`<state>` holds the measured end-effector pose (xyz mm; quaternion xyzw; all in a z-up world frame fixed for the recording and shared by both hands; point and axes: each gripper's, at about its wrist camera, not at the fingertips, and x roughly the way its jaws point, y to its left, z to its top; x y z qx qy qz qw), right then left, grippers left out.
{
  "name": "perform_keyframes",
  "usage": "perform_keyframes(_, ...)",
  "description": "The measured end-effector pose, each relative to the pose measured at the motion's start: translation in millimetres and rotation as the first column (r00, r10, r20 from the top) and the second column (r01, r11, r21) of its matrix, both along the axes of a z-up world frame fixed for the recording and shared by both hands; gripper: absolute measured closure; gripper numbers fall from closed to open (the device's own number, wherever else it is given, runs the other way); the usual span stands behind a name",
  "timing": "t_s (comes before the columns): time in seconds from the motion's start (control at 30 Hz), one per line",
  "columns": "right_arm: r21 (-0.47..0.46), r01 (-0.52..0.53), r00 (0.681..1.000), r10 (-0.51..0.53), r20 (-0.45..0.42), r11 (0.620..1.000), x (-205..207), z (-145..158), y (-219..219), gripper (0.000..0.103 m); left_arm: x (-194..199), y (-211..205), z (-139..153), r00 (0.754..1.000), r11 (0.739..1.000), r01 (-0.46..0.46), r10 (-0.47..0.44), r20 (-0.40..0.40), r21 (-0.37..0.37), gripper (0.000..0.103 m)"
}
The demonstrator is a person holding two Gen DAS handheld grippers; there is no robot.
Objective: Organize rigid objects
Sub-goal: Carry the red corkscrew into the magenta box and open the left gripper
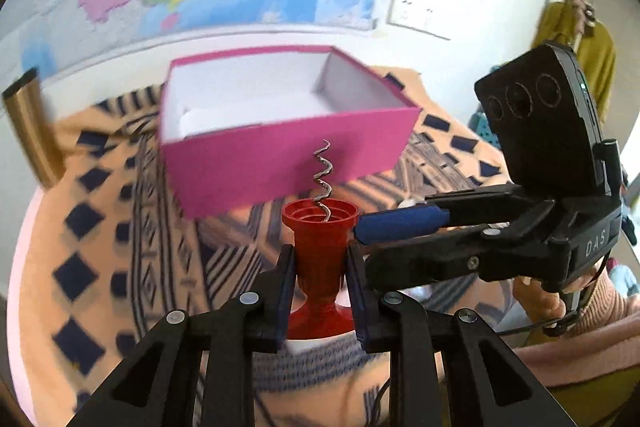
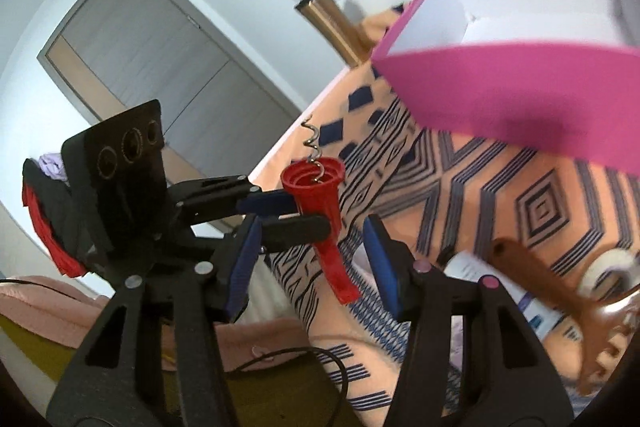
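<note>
The left gripper (image 1: pixel 318 263) holds a red corkscrew (image 1: pixel 319 247) by its narrow waist: the two fingers (image 1: pixel 285 291) press on either side of the red plastic body, which stands upright between them, its flared cup on top and its wider base below the pads. The metal spiral (image 1: pixel 322 179) rises out of the cup toward the pink box (image 1: pixel 280 163), which sits open just beyond it on the orange patterned cloth (image 1: pixel 100 227), white inside.

In the right wrist view the same corkscrew (image 2: pixel 326 211) is clamped in the left gripper (image 2: pixel 316 217) and hangs tilted, lifted off the cloth (image 2: pixel 500 211). The right gripper (image 2: pixel 312 267) has its fingers (image 2: pixel 240 267) parted with nothing pressed between them; the corkscrew's lower end shows in the gap but the blue pads stand apart from it. A brown wooden-handled tool (image 2: pixel 560 299) and a roll of tape (image 2: pixel 608 267) lie blurred on the cloth at the right, near the pink box (image 2: pixel 520 95)
</note>
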<state>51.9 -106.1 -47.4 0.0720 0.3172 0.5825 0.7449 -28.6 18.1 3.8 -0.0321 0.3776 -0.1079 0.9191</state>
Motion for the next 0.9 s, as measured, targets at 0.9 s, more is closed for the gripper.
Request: perform_keyframes(0.9,0.072,0.272,0.954,-0.279,0.106,0.96,58.5,82.9,-53.6,0.064,95.7,-54.2,59.4,0.971,0.97,0.199,-0.214,0.106,0.137,0.078)
